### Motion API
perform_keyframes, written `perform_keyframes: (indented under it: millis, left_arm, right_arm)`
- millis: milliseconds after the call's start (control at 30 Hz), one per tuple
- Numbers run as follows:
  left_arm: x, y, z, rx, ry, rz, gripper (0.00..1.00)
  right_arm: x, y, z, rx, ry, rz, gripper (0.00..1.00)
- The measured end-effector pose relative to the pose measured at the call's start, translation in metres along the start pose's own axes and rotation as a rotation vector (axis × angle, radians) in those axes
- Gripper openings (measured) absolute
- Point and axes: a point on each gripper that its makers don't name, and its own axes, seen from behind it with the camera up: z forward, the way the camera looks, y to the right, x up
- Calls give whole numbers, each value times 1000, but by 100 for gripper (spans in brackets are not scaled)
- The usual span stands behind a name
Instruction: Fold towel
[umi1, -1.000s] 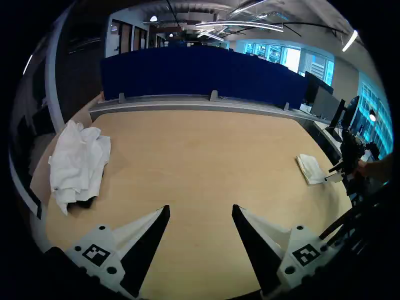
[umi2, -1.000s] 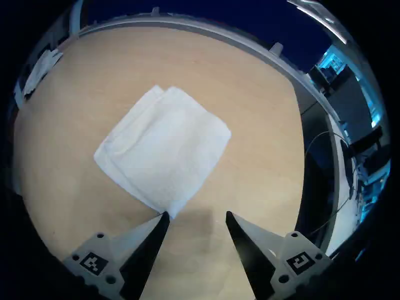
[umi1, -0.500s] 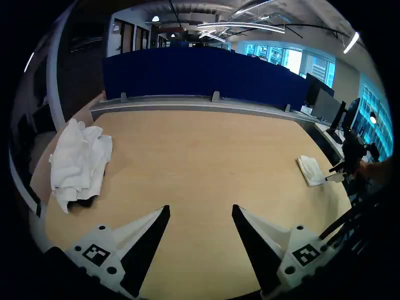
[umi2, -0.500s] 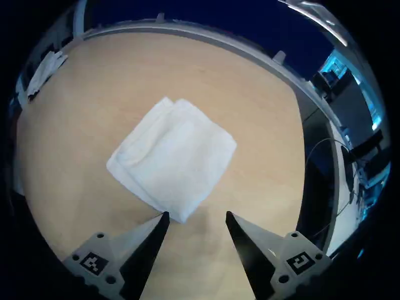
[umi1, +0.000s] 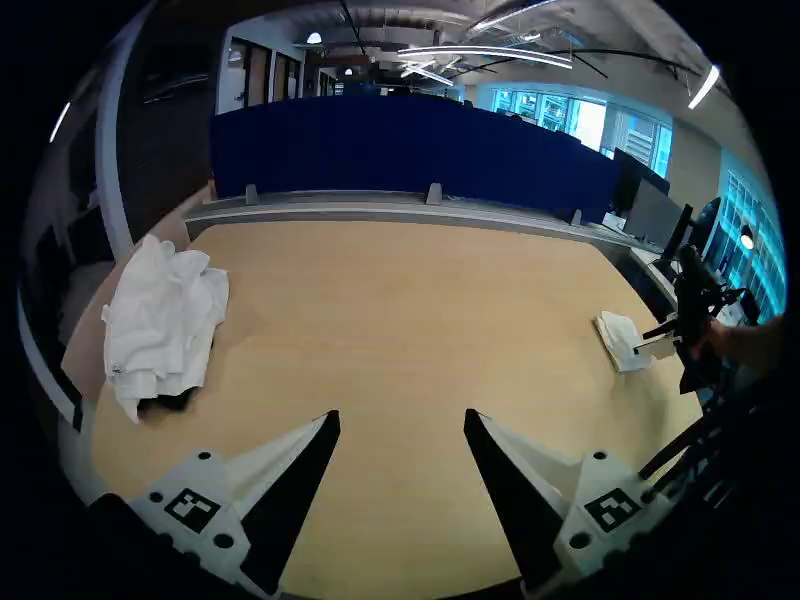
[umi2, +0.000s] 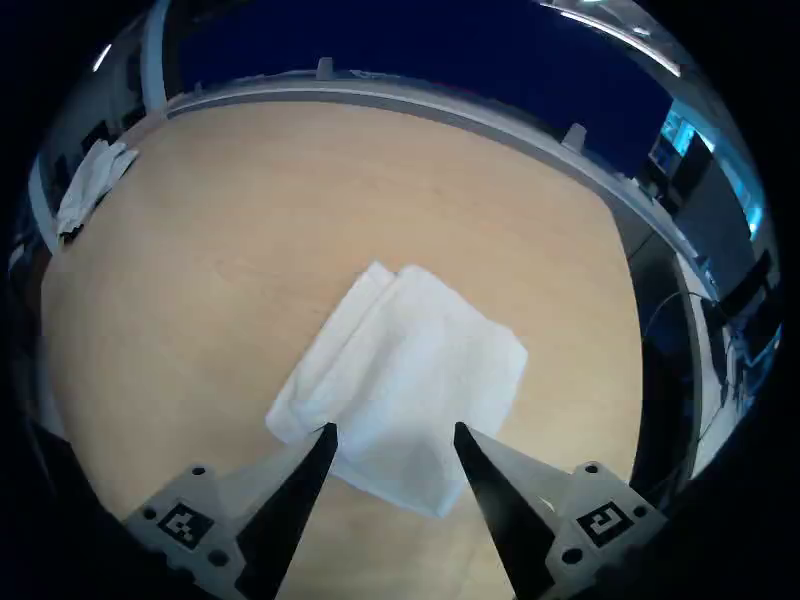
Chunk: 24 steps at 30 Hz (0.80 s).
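Note:
A folded white towel (umi2: 410, 385) lies flat on the wooden table (umi2: 250, 250). My right gripper (umi2: 393, 430) is open, and its fingertips (umi2: 326, 434) stand over the towel's near part, one on each side of the middle. In the left gripper view the same folded towel (umi1: 620, 340) lies at the table's right edge, with the right gripper (umi1: 662, 338) and the hand (umi1: 745, 340) holding it beside it. My left gripper (umi1: 400, 415) hangs open over bare wood near the front edge, with nothing between its fingers.
A crumpled pile of white towels (umi1: 160, 320) sits at the table's left end, also visible far off as the pile (umi2: 88, 185). A blue partition (umi1: 420, 145) and a grey rail (umi1: 400, 205) run along the back. Monitors and cables (umi1: 650, 205) stand off the right side.
My right gripper has moved forward over the folded towel, so its near part now lies between the fingertips. The left gripper has hardly moved.

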Motion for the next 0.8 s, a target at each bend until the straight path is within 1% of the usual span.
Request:
perform_keyframes:
  millis: [33, 167, 267, 367, 467, 600, 800]
  left_arm:
    - [-1, -1, 0, 1, -1, -1, 92]
    - [-3, -3, 0, 5, -6, -3, 92]
    - [-5, -3, 0, 6, -10, 2, 92]
    - [-5, -4, 0, 10, -12, 10, 92]
    - [-4, -5, -1, 13, -13, 14, 92]
    - [-4, -6, -1, 16, -13, 10, 92]
    - [-3, -6, -2, 17, -10, 6, 92]
  right_arm:
    - [0, -1, 2, 2, 2, 8, 96]
    - [1, -9, 9, 13, 11, 39, 95]
    - [-2, -16, 16, 27, 8, 48, 95]
    - [-9, -26, 22, 46, -3, 33, 96]
    - [-16, -29, 29, 41, -12, 8, 96]
    - [-16, -31, 30, 46, 5, 10, 95]
    - [-17, -30, 30, 52, 10, 7, 95]
